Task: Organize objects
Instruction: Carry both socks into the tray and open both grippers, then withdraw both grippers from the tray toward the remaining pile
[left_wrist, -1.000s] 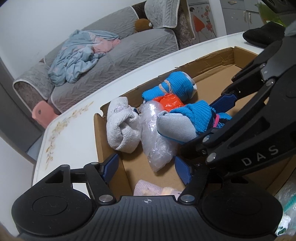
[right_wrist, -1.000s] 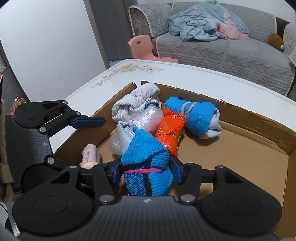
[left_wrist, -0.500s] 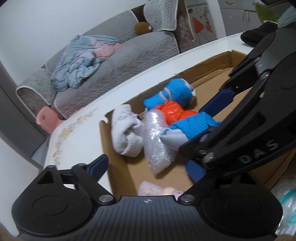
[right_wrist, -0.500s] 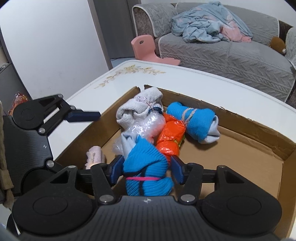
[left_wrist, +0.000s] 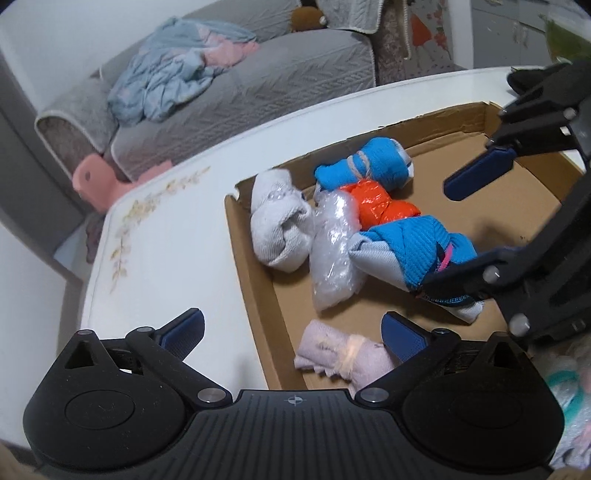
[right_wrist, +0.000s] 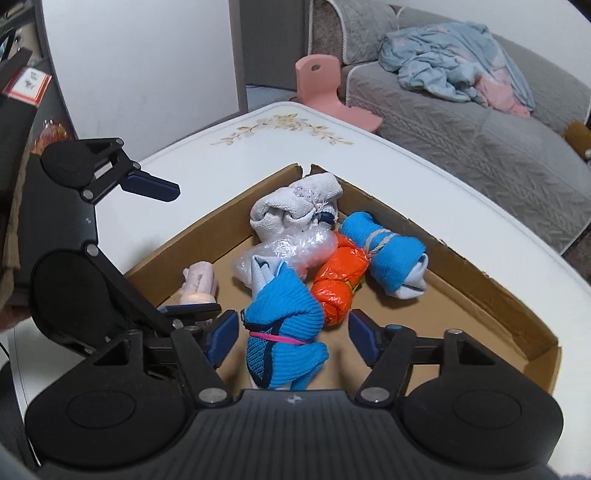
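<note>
Bundles lie in the cardboard box (right_wrist: 461, 266): the blue sock roll (right_wrist: 284, 332) sits between the right gripper (right_wrist: 291, 332)'s just-opening fingers, apparently untouched. The left gripper (left_wrist: 291, 328), spread wide, has also just opened over the box edge, empty.

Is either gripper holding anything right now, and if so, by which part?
Nothing is held. The right gripper has just been opening, its pads clear of the blue sock bundle between them; the left gripper has opened wide, empty.
</note>
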